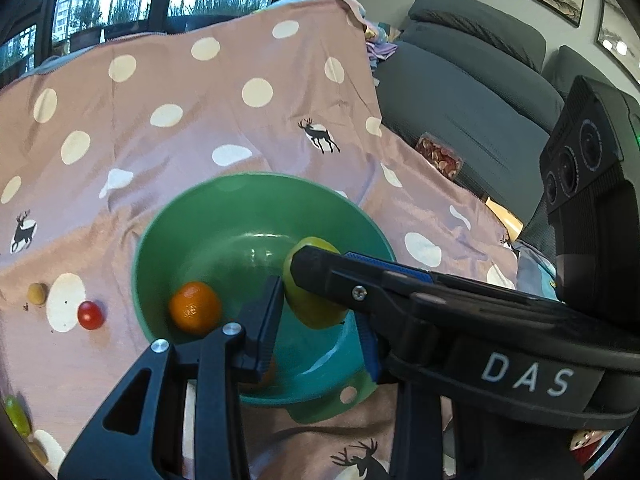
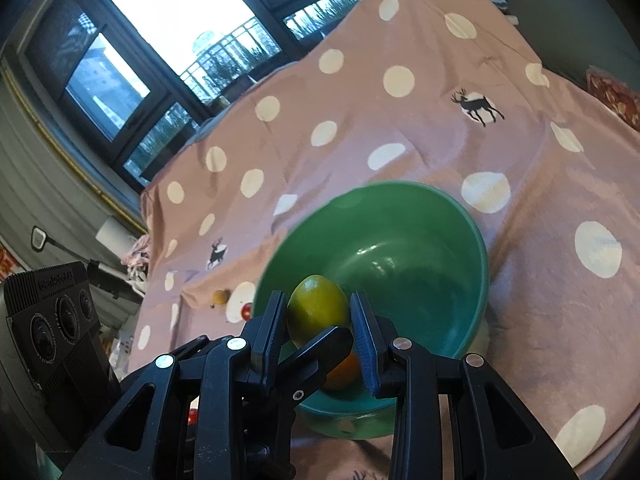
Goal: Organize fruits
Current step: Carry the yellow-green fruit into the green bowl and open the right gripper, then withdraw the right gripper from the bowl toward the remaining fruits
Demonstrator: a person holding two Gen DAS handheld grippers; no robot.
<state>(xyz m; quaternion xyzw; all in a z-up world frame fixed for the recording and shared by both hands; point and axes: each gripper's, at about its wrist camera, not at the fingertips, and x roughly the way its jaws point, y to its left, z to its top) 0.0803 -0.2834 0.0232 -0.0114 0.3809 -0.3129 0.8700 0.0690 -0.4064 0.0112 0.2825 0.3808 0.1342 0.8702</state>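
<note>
A green bowl (image 1: 224, 216) sits on the pink dotted cloth. An orange mandarin (image 1: 195, 307) lies inside it. A yellow-green lemon (image 1: 316, 304) hangs over the bowl, with fingers of both grippers crossing around it. My left gripper (image 1: 316, 320) has its jaws on either side of the lemon. In the right wrist view my right gripper (image 2: 320, 326) also flanks the lemon (image 2: 318, 312), with a small gap at its blue pad. The bowl (image 2: 420, 208) and the mandarin (image 2: 342, 372) lie below. I cannot tell which gripper bears the lemon.
A red cherry tomato (image 1: 91, 315) and a small tan fruit (image 1: 37, 293) lie on the cloth left of the bowl. A green fruit (image 1: 16, 416) sits at the lower left edge. A grey sofa (image 1: 472, 92) with a snack packet (image 1: 440, 156) stands to the right.
</note>
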